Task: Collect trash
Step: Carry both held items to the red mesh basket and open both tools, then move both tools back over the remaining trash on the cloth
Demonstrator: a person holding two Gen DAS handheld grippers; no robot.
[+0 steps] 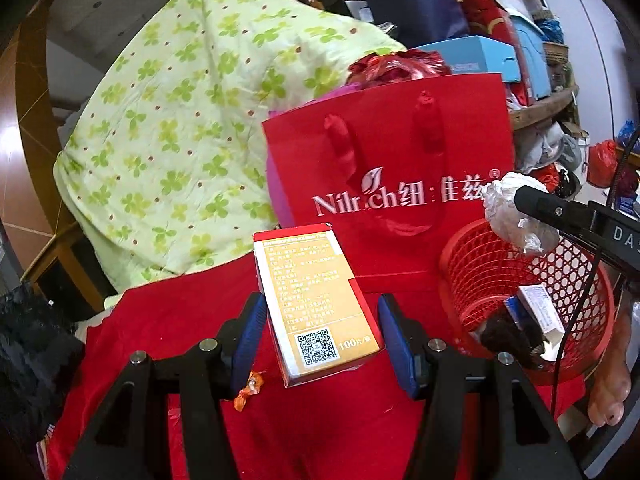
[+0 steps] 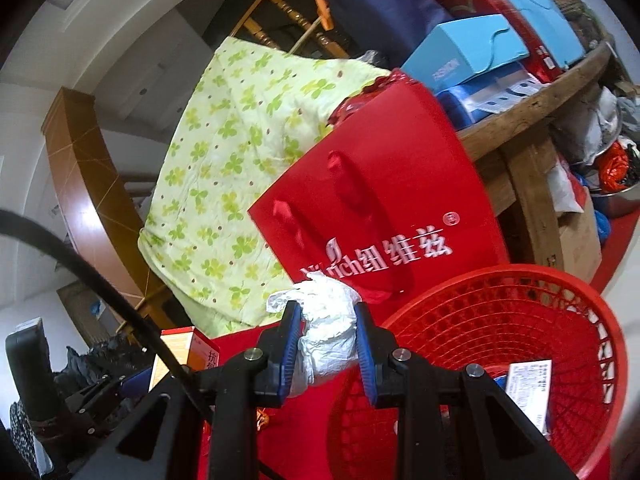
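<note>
While a yellow and red carton (image 1: 316,304) is clamped between the blue pads of the left tongs (image 1: 322,336), which are held partly open by its width, a crumpled white paper wad (image 2: 326,336) is pinched in the nearly closed right tongs (image 2: 328,344). Both are found near the red mesh basket (image 2: 560,312): the wad just at its rim, the carton to its left. Inside the basket a small white box (image 1: 540,308) is seen. Behind the basket, a red paper bag (image 1: 400,168) is stood upright.
</note>
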